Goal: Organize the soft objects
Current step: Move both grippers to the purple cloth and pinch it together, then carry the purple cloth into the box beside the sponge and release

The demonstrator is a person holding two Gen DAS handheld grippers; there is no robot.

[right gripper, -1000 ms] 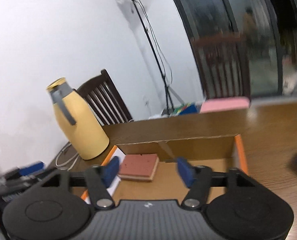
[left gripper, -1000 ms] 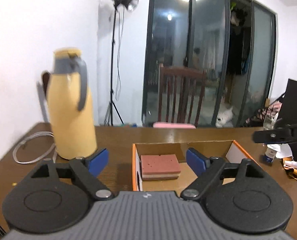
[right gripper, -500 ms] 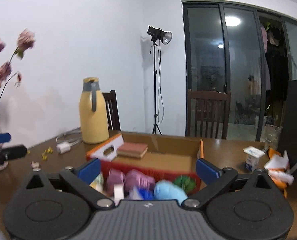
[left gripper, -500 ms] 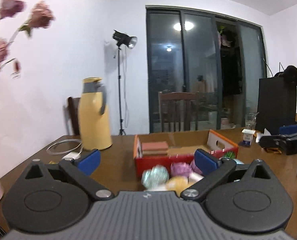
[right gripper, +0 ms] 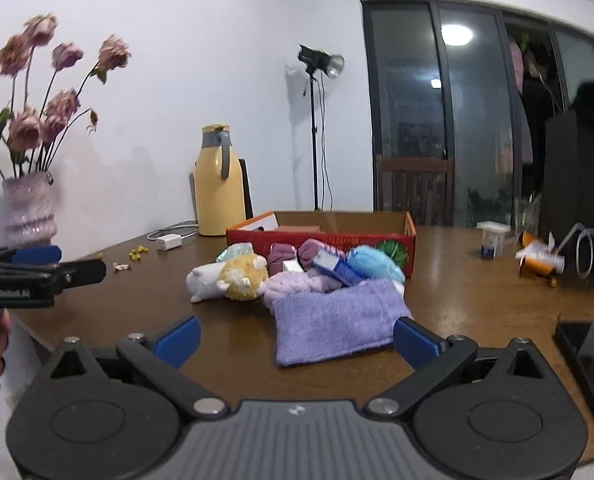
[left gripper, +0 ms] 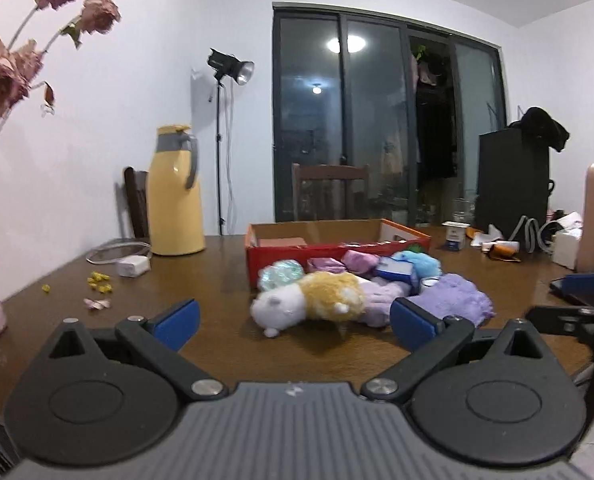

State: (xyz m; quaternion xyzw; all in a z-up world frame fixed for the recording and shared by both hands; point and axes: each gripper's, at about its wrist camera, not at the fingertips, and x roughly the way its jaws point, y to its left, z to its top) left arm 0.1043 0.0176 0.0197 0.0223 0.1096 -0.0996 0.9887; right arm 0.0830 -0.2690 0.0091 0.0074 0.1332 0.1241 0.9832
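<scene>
1. A dark wooden table [left gripper: 225,280] stands in a white-walled room with dark glass sliding doors, a studio lamp on a stand [left gripper: 229,70] and a wooden chair beyond it.
2. At the far side of the table are a yellow thermos jug [left gripper: 175,192], a charger with its cable [left gripper: 133,266] and a vase of dried pink roses [right gripper: 29,208].
3. A red cardboard box [right gripper: 321,236] sits mid-table, open at the top, with a reddish sponge block [left gripper: 283,241] lying inside against its left end.
4. The soft objects are heaped on the table just in front of the box: a white-and-yellow plush animal [left gripper: 309,300], a folded purple towel [right gripper: 337,320] nearest the right gripper, a blue plush [right gripper: 371,262], pinkish-purple bundles [right gripper: 293,254] and a small blue-and-white packet [right gripper: 333,266].
5. The left gripper [left gripper: 293,320] has just been spreading its jaws; they stand wide apart with nothing between them, short of the plush animal.
6. The right gripper [right gripper: 295,338] likewise has just been opening and holds nothing, its blue pads either side of the towel's near edge but not pressing it.
7. These things look light and squashy and should compress under the pads; the towel will likely sag and unfold, so pinching through its folded thickness near the middle seems best.
8. The plush animal seems easiest to take across its round body.
</scene>
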